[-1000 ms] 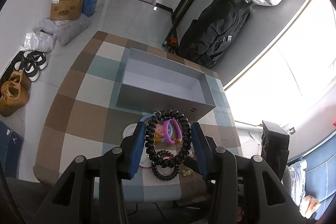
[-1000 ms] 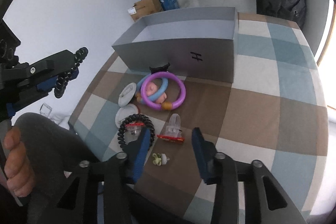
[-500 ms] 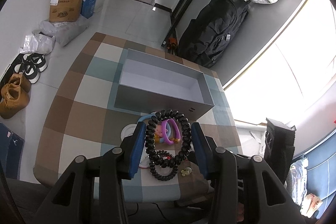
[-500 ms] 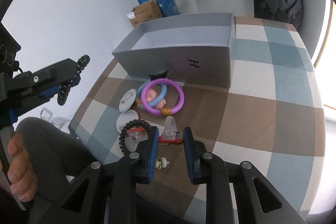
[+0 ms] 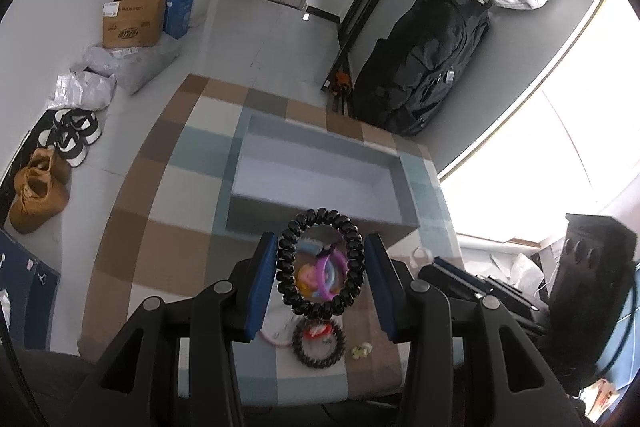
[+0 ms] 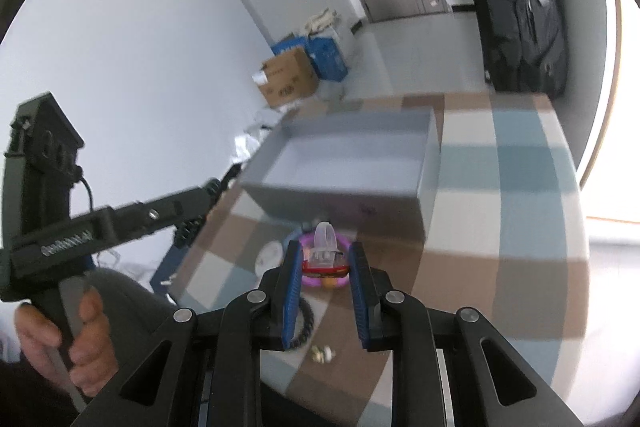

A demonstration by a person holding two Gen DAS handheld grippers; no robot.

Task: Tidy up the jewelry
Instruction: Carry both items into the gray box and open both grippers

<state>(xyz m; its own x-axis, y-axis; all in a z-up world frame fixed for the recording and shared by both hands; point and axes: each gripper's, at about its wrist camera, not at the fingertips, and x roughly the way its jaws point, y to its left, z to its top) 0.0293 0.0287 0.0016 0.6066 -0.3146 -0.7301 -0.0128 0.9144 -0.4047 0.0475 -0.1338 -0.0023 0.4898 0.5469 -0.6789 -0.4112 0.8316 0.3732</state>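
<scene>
My left gripper (image 5: 320, 247) is shut on a black spiral hair tie (image 5: 285, 267), holding the ring upright above the checked table (image 5: 168, 211). In the right wrist view, my right gripper (image 6: 325, 247) is shut on a clear clip with a red base (image 6: 324, 269) and holds it off the table. An open grey box (image 5: 320, 219) stands just beyond both grippers. On the table below lie purple and blue rings (image 6: 316, 281), a second black spiral tie (image 5: 318, 357), a white disc (image 6: 270, 255) and a small yellow piece (image 6: 322, 353).
A person's hand (image 6: 68, 339) grips the left tool's handle at the left of the right wrist view. The table's near edge runs under both grippers. Shoes (image 5: 40, 187), cardboard boxes (image 5: 134, 21) and a black bag (image 5: 424, 67) stand on the floor beyond the table.
My right gripper's jaws closed on the clear clip and lifted it off the table. The left gripper kept the hair tie and stayed almost where it was.
</scene>
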